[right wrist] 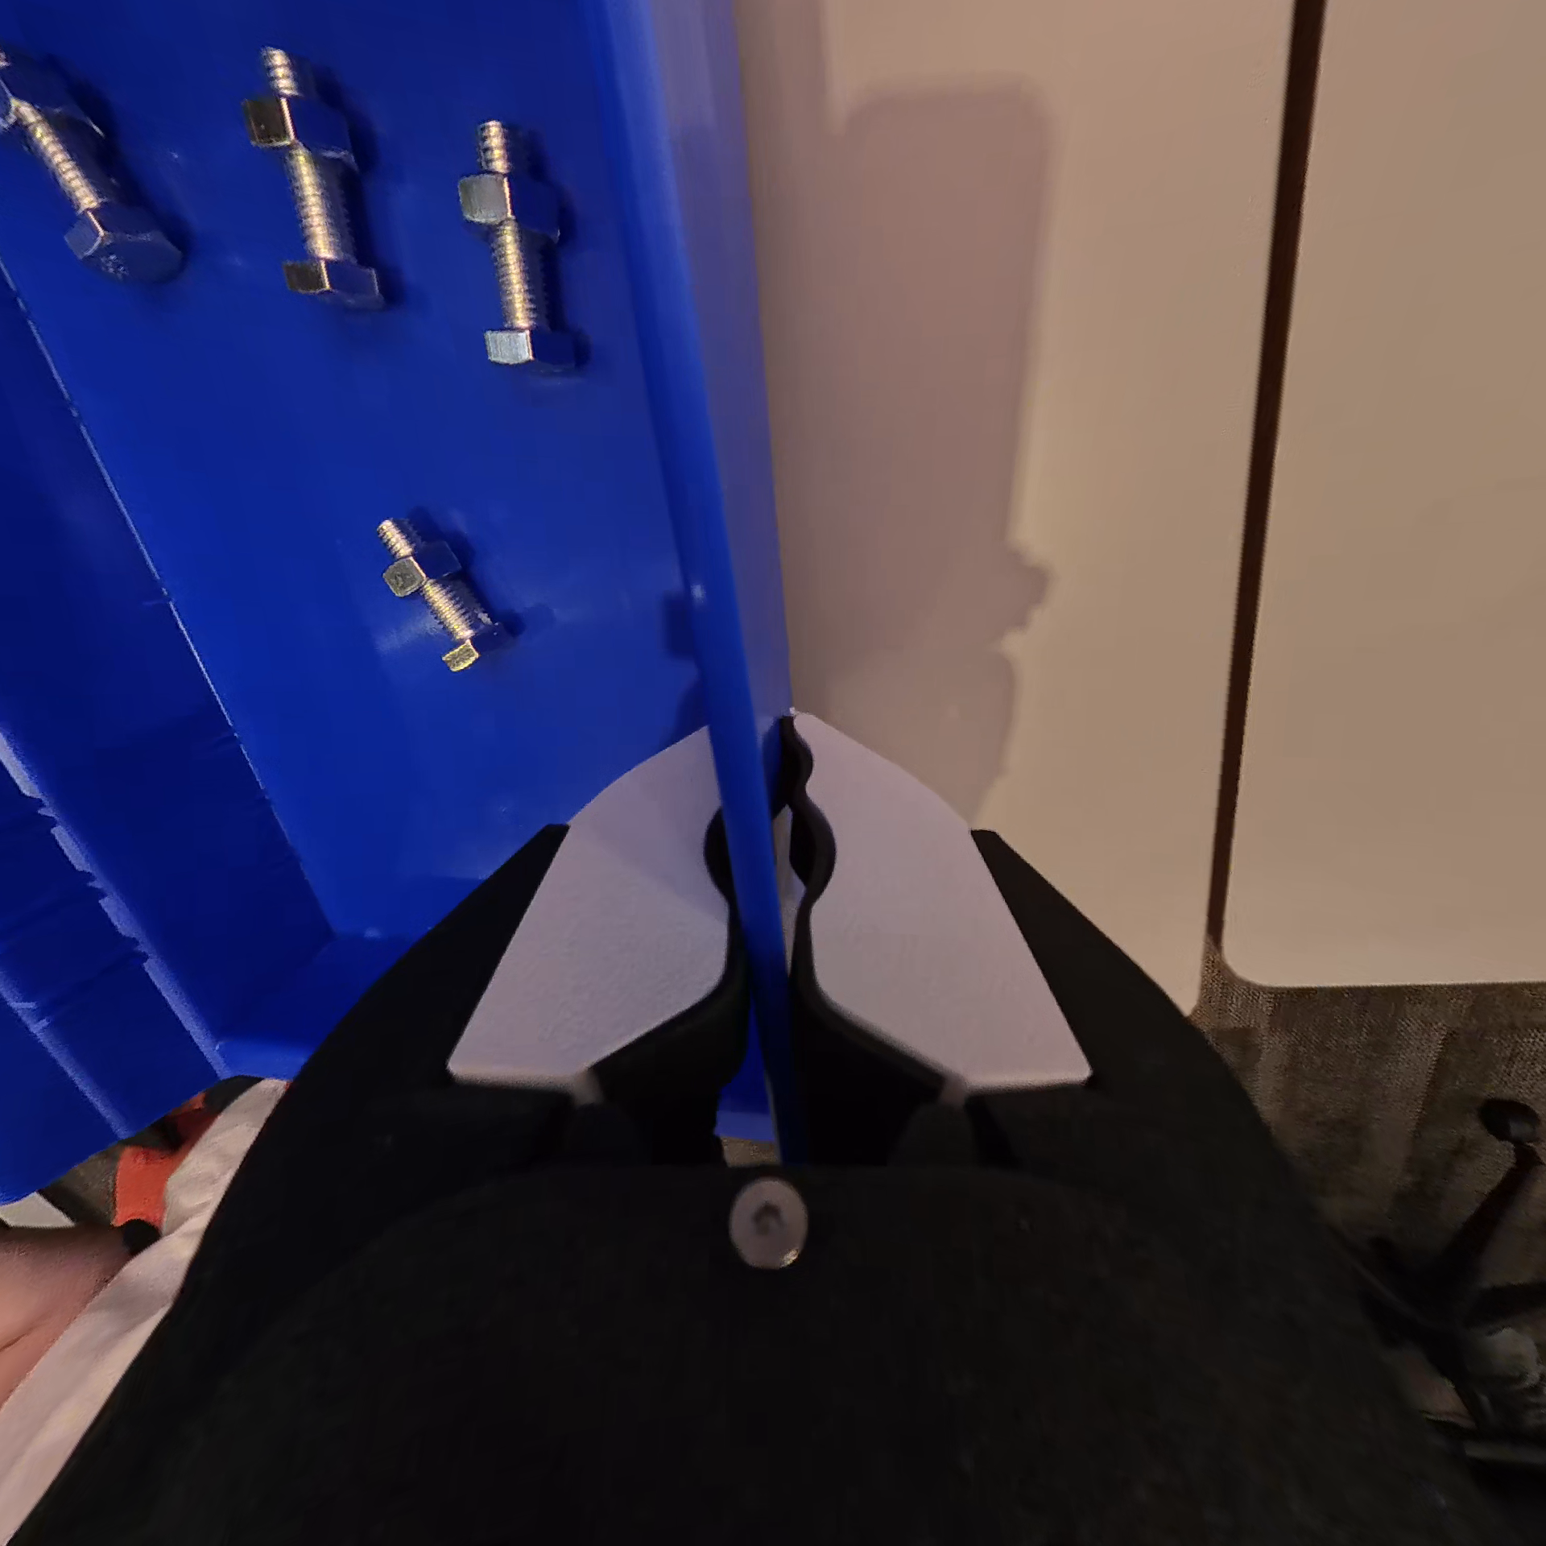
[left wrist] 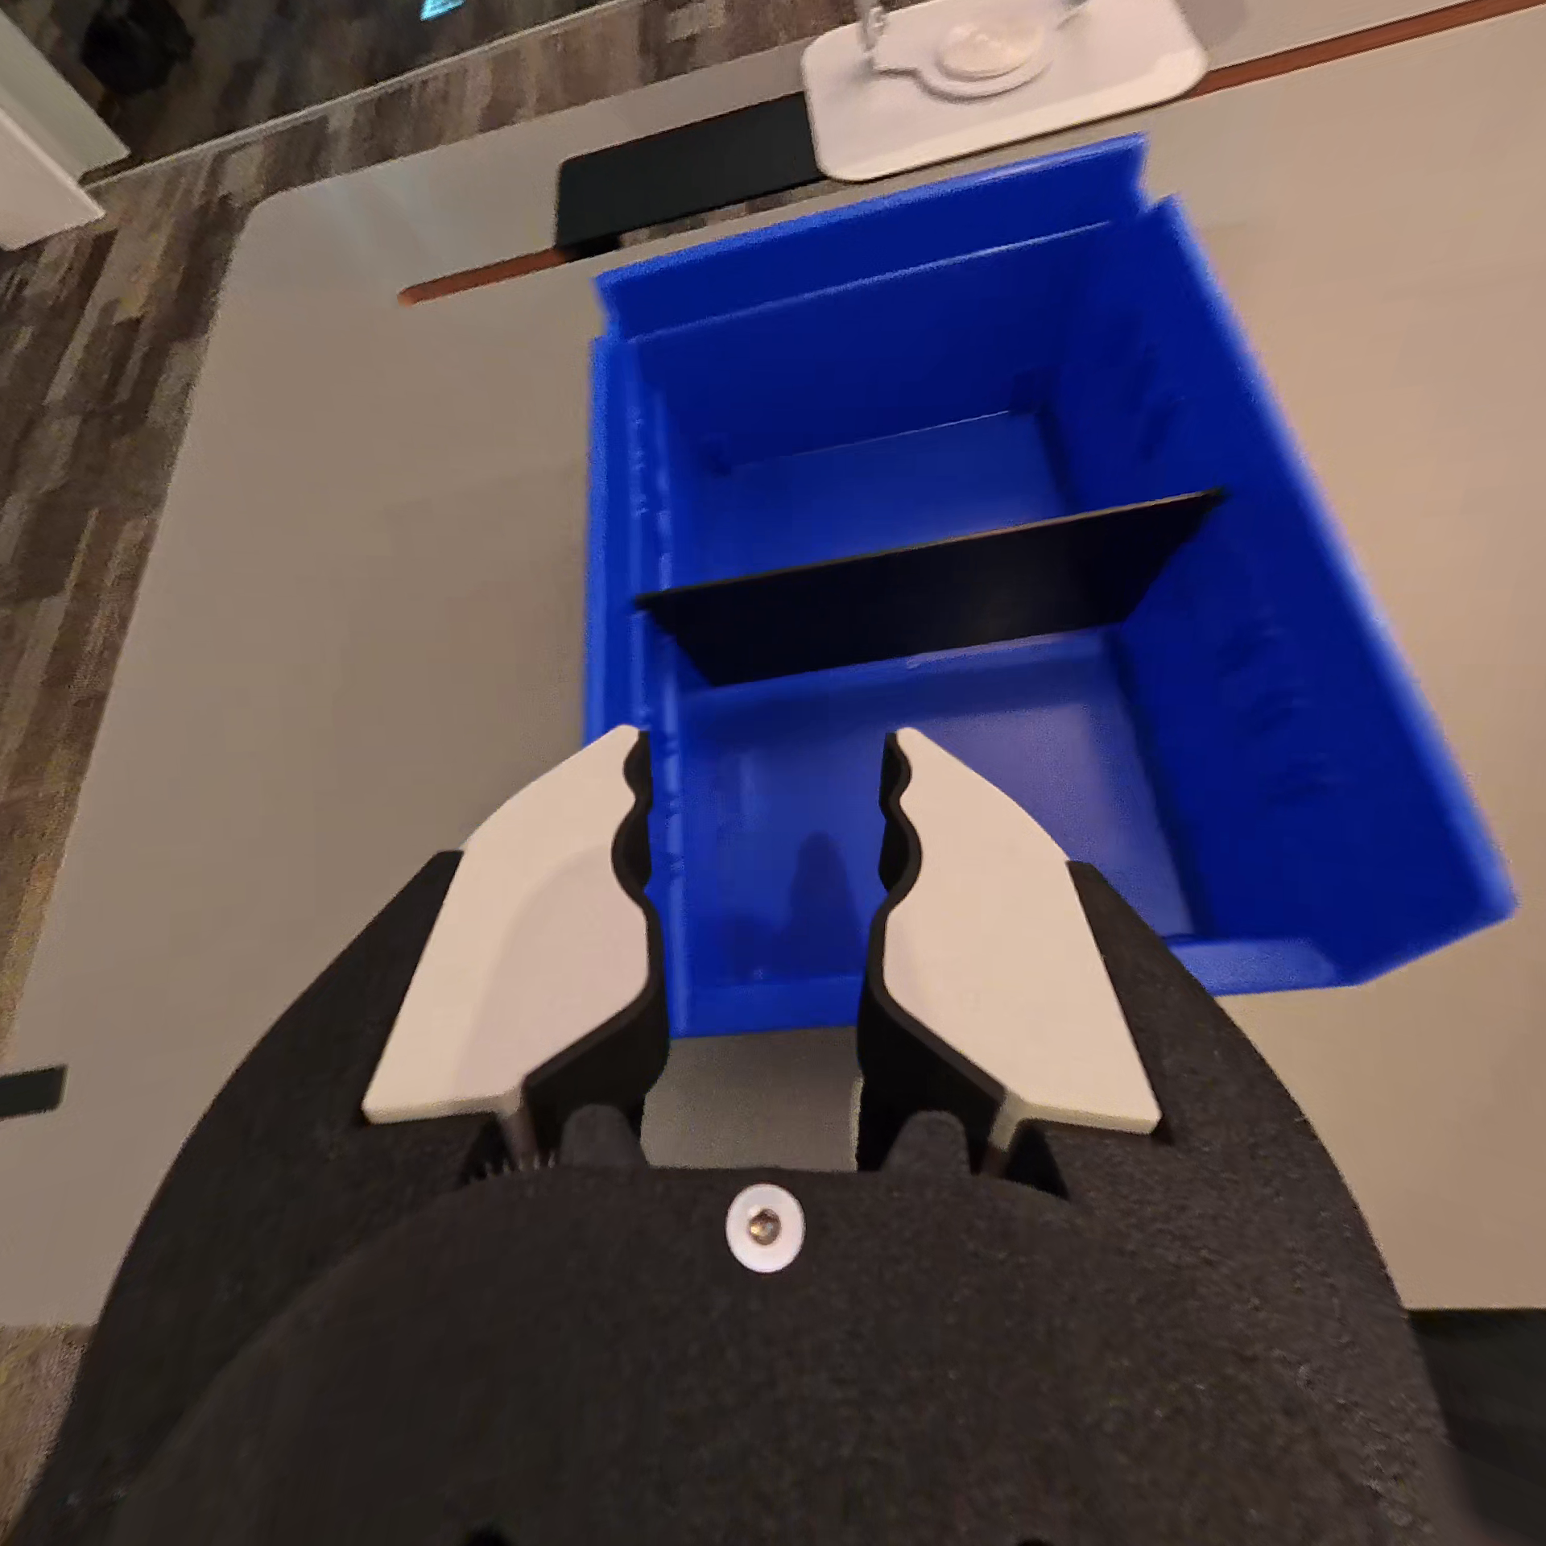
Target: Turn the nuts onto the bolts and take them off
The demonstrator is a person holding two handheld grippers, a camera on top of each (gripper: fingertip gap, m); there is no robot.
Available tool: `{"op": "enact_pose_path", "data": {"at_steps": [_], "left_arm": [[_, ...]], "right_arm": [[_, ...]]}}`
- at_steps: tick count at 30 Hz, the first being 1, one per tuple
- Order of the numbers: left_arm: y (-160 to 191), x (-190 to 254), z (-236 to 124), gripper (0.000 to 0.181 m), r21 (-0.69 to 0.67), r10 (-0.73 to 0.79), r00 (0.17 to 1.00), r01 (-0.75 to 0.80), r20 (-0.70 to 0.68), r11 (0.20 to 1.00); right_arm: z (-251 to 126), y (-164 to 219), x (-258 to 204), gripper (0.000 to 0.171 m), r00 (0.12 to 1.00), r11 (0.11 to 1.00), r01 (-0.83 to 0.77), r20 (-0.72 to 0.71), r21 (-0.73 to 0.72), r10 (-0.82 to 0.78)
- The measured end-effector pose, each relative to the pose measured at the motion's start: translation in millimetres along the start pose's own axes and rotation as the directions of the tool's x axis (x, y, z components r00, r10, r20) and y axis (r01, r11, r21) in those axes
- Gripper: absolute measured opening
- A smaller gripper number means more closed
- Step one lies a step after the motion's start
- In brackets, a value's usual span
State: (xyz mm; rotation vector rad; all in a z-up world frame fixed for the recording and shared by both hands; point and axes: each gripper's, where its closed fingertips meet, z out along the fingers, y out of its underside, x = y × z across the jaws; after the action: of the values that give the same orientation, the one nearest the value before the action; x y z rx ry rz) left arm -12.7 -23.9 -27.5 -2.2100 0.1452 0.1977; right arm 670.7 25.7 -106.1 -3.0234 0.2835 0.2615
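Note:
In the left wrist view a blue bin (left wrist: 1305,602) with a black divider (left wrist: 920,594) stands on a pale table. Both of its compartments look empty. My left gripper (left wrist: 765,744) is open and empty, hovering over the bin's near left corner. In the right wrist view my right gripper (right wrist: 757,740) is shut on the thin side wall (right wrist: 694,418) of a blue bin. On that bin's floor lie several silver bolts, each with a nut threaded on, such as one bolt (right wrist: 435,594) nearest my fingers and another bolt (right wrist: 514,251) farther in. I cannot tell whether both views show the same bin.
A white tray (left wrist: 1004,92) with a clear glass item and a black pad (left wrist: 686,184) lie beyond the bin. Patterned carpet (left wrist: 75,502) runs along the table's left. A dark table seam (right wrist: 1263,502), a chair base (right wrist: 1497,1255) and a person's clothing (right wrist: 100,1305) are in the right wrist view. About 70 cm separates my left fingertips from my right.

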Motion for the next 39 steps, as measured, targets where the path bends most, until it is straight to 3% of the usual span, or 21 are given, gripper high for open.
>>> {"op": "enact_pose_path", "data": {"at_steps": [8, 13, 17, 30, 39], "left_arm": [[42, -94, -27, 0.051, 0.008, -0.047, 0.994, 0.046, 0.102, 0.999], [71, -164, -46, 0.051, 0.016, -0.048, 0.969, 0.046, 0.241, 0.999], [96, -207, -57, 0.051, 0.008, -0.07, 0.96, 0.07, 0.27, 0.998], [175, -321, -88, 0.048, 0.069, -0.218, 0.903, 0.207, 0.369, 0.976], [212, -378, -125, 0.048, 0.102, -0.291, 0.841, 0.276, 0.455, 0.956]], "right_arm": [[-45, 5, -91, 0.005, 0.999, 0.999, 0.002, 0.05, 0.044, -0.004], [-61, 7, -189, 0.005, 0.992, 0.996, 0.01, 0.125, 0.09, -0.021], [-63, 10, -276, 0.005, 0.985, 0.994, 0.052, 0.162, 0.1, -0.068], [-7, 53, -584, 0.005, 0.925, 0.962, 0.269, 0.264, 0.045, -0.271], [30, 85, -769, 0.005, 0.829, 0.853, 0.522, 0.227, 0.017, -0.512]]}}
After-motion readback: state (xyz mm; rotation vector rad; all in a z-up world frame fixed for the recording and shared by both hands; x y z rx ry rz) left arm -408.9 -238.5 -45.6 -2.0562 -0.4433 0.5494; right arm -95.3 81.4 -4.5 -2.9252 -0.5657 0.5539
